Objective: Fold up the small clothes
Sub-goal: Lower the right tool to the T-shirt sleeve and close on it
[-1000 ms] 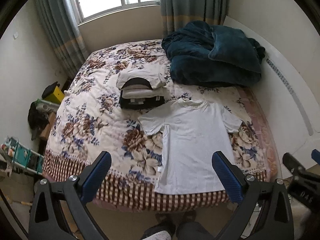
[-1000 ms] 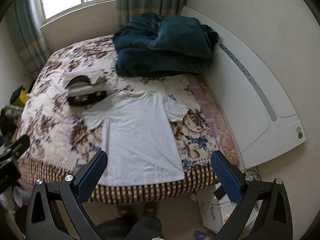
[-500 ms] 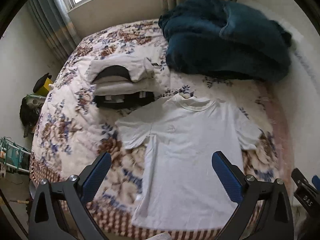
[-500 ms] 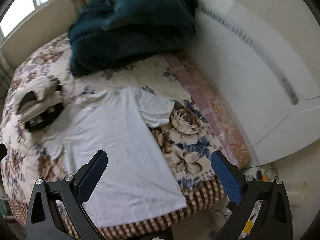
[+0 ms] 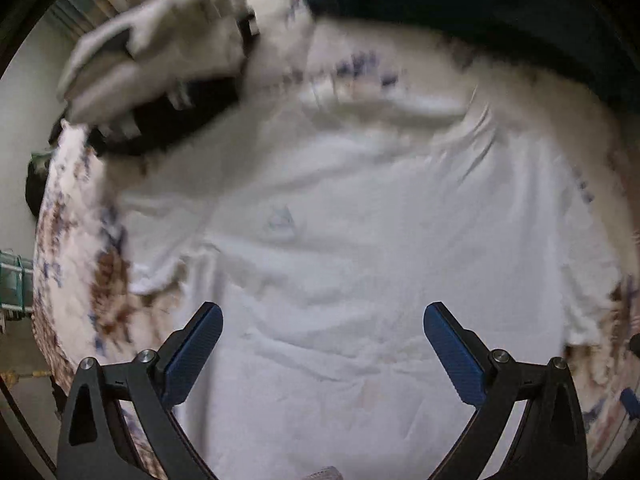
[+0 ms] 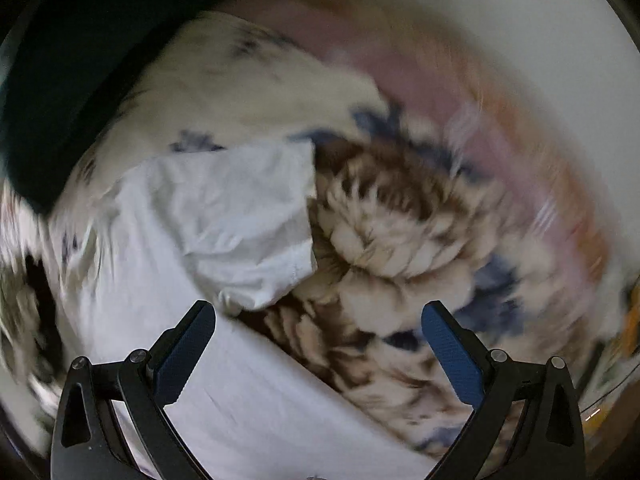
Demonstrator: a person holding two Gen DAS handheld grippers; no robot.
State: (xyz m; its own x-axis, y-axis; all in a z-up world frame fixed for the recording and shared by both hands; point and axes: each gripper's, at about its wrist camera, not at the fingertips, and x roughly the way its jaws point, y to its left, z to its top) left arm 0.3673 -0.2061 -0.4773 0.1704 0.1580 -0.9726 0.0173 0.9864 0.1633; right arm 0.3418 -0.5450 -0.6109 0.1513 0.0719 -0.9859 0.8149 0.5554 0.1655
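Observation:
A white T-shirt (image 5: 360,240) lies flat, front up, on the floral bedspread (image 5: 80,280). My left gripper (image 5: 320,344) is open and empty, close above the shirt's chest. In the right wrist view the shirt's right sleeve (image 6: 240,220) lies on the bedspread (image 6: 400,240). My right gripper (image 6: 318,340) is open and empty, just above the bedspread beside the sleeve's lower edge. Both views are blurred by motion.
A stack of folded clothes (image 5: 160,72) sits beyond the shirt's left shoulder. A dark teal blanket (image 5: 500,20) lies heaped beyond the collar; it also shows in the right wrist view (image 6: 60,80). The white headboard (image 6: 520,40) is at the right.
Both grippers have dropped fast toward the bed. The left now hovers over the shirt's chest, the right by the right sleeve. Both stay open.

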